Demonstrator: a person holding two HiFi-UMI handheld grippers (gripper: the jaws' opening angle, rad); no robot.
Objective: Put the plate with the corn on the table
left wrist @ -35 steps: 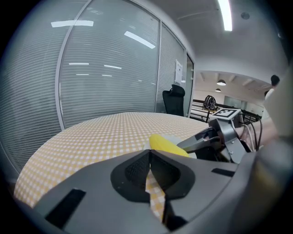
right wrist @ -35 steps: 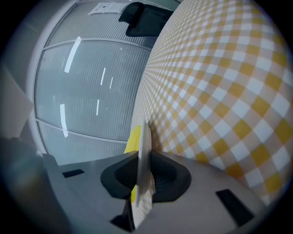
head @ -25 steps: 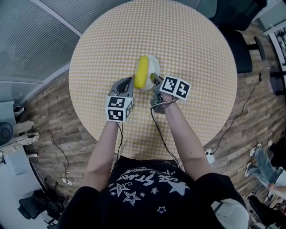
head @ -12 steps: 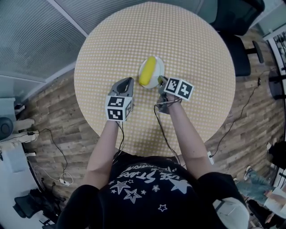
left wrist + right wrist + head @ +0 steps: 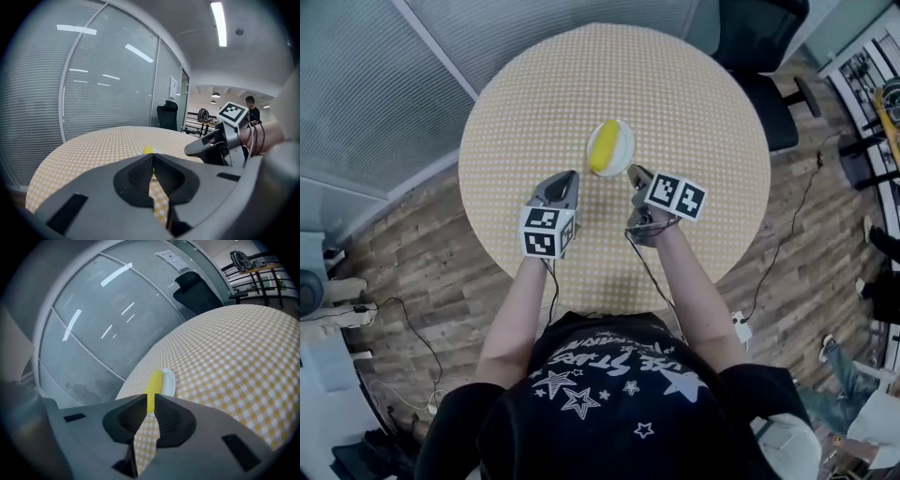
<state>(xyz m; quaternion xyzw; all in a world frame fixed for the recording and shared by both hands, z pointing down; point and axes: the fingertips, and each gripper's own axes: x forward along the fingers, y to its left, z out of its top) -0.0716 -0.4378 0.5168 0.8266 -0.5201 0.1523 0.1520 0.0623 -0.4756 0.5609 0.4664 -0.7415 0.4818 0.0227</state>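
Holding a gripper in each hand, we stand at the near edge of a round table covered in a yellow-and-white checked cloth. At the left of the head view, the left gripper hovers over the cloth, pointing toward the table's middle. In its own view its jaws are pressed together at the tips, with nothing between them.

Just right of it, near the centre of the table, the plate lies flat on the cloth. It is small, white and round. The corn rests on it, a smooth bright yellow cob lying lengthwise and covering the plate's left half, almost from rim to rim.

Further right, the right gripper sits just beside the plate's near right rim; we cannot tell whether it touches. Its jaws stand slightly apart, leaving a narrow slit. Through that slit we see the cob's near end and a sliver of white plate.

At the upper right, a dark office chair stands beside the table.
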